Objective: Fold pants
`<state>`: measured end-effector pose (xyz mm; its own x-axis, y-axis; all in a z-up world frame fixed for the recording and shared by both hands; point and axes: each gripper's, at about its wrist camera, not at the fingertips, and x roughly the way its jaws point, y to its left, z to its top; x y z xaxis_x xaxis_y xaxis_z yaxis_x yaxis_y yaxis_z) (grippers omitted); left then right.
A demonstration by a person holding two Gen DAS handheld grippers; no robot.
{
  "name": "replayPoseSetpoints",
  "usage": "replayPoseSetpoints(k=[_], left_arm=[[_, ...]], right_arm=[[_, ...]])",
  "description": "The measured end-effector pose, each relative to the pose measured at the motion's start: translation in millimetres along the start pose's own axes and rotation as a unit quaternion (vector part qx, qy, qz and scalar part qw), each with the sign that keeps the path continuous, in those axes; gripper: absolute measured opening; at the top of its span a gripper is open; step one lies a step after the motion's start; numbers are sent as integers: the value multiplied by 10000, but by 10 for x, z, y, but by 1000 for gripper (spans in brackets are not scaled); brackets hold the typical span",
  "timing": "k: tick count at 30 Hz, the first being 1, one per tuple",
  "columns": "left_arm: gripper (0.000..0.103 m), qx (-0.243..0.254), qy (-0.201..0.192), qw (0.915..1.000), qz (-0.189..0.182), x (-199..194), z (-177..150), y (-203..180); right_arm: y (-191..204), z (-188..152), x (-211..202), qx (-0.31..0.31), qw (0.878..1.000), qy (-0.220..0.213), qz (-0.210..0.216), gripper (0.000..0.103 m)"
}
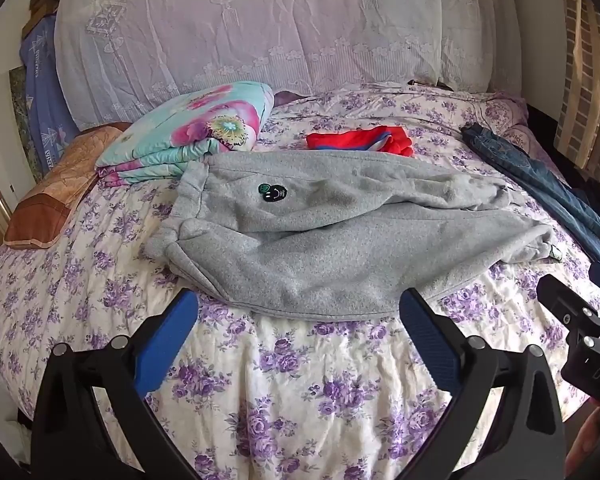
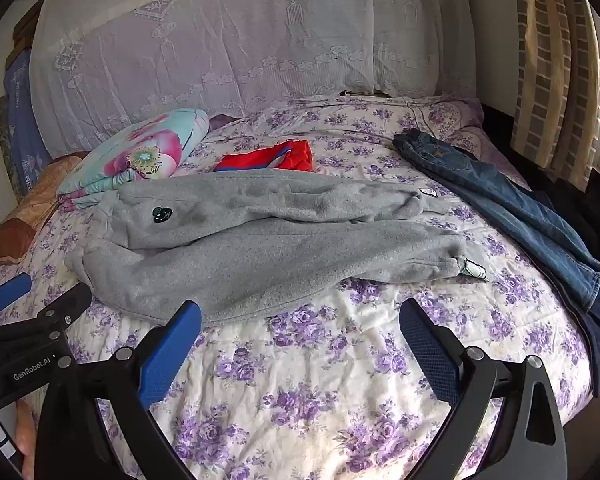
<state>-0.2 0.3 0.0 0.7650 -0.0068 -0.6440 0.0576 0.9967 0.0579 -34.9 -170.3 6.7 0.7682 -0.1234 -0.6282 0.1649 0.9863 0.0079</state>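
each hand-held gripper (image 1: 298,320) (image 2: 300,330) has black arms, silver screws, ribbed blue pads (image 1: 430,338); one is marked "genrobot.ai".

You're looking at grey pants (image 1: 340,232) of thick matt fleece, nubbly and soft, with a small glossy dark patch (image 1: 269,192) stitched near the waistband. Under the pants, the bedspread (image 1: 300,380) is thin printed cotton, matt and creased. Beyond the pants, the red garment (image 1: 360,140) looks smooth and slightly shiny. Right of the pants, the jeans (image 2: 500,200) are coarse matt denim. Left of the pants, the folded quilt (image 1: 196,132) is smooth printed cloth. Your left gripper (image 1: 298,312) has matt black plastic arms, dimpled blue pads (image 1: 428,336) and dull metal rivets.
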Motion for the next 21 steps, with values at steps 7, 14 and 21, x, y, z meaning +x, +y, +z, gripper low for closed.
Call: replayPoseSetpoints(k=[7, 14, 21], left_arm=[[98, 40, 49, 10000, 31, 5, 1, -7], [98, 43, 46, 10000, 11, -15, 13, -34], [98, 25, 36, 10000, 9, -27, 28, -27]], right_arm=[[-9, -19, -6, 69, 9999, -24, 70, 100], [43, -17, -24, 30, 9999, -5, 102, 100], [61, 2, -13, 17, 9999, 4, 112, 100]])
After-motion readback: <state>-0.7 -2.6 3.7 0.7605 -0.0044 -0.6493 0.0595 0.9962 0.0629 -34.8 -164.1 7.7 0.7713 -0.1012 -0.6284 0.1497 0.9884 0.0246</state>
